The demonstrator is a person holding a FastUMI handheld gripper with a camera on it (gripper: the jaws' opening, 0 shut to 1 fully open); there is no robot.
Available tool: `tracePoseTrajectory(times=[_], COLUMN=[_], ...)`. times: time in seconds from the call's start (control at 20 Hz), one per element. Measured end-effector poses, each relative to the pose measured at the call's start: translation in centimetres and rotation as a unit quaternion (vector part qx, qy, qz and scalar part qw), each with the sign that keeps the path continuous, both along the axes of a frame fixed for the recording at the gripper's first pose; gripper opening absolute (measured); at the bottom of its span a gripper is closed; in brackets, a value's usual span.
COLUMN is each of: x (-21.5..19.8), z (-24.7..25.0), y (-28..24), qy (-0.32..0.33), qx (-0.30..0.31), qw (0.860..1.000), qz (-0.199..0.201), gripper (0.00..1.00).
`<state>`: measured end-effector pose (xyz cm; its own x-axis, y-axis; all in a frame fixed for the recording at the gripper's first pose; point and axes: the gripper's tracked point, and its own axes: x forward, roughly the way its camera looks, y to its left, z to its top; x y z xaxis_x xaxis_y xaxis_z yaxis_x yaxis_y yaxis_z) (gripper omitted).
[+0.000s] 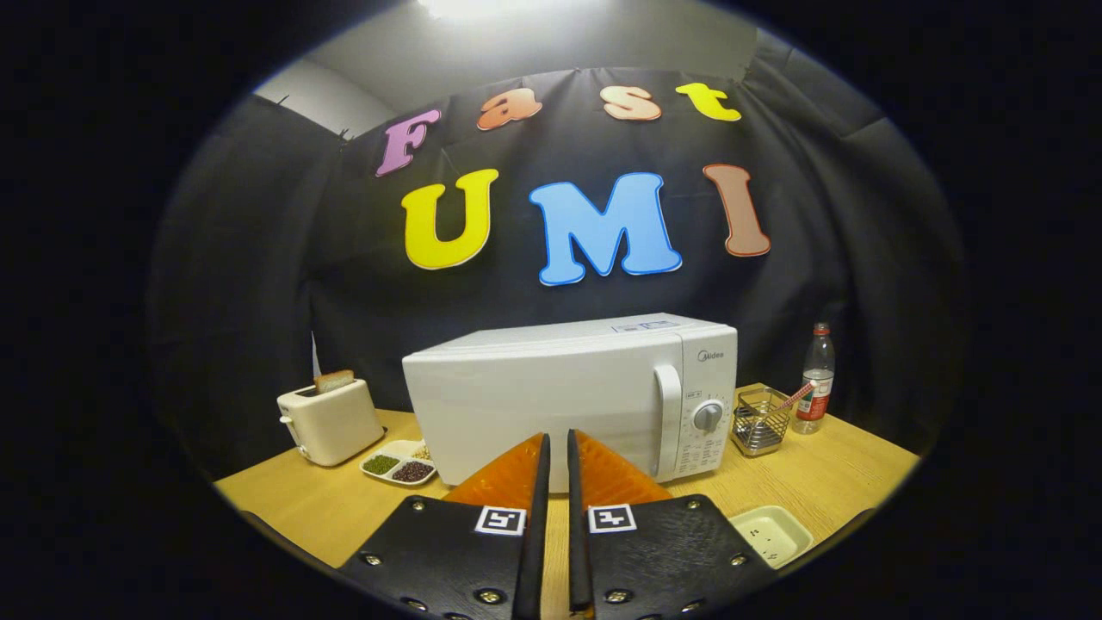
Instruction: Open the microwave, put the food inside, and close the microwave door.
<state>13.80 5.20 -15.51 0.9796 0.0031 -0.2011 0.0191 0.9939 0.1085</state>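
- Since the door of the microwave [568,392] is flush with its body, the first step looks not yet begun; the oven stands toward the table's [344,508] back edge, square-on to the gripper [557,448], so the handle [667,422] on the door's right side is plainly offered.
- With nearly no gap between them, the gripper's fingers sit almost together and hold nothing, their tips short of the door's lower front.
- I would judge they must spread before they can hook that upright handle, and shift to the right, since they point at the door's middle.
- Beside the handle, the dial [708,416] and panel take up the oven's right end, which fits a door swinging out leftward.
- Near the table's front right corner lies a shallow pale dish [770,534] with small dark specks; probably the food, set within easy reach, though I cannot tell what it holds.
- Off to the left stand a toaster [330,422] with a slice in its slot and a divided dish of grains [399,465]; toward the right back corner, a wire basket [761,420] and a bottle [815,379], clear of the door's swing.
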Motion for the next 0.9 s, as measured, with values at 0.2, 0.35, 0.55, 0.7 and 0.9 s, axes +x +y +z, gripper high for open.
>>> tracePoseTrajectory(times=[0.2, 0.35, 0.55, 0.7, 0.9], x=[-1.7, -3.5, -7.4, -9.9, -12.4], z=[-2.2, -0.3, 4.7, 7.6, 10.6], y=[-0.9, -1.1, -2.6, -2.7, -2.2], qy=[0.024, 0.021, -0.026, -0.052, -0.060], qx=[0.015, 0.030, -0.044, -0.064, -0.031], qw=[1.000, 0.999, 0.998, 0.996, 0.998], qz=[-0.013, -0.007, -0.027, -0.032, -0.011], gripper=[0.12, 0.13, 0.12, 0.13, 0.12])
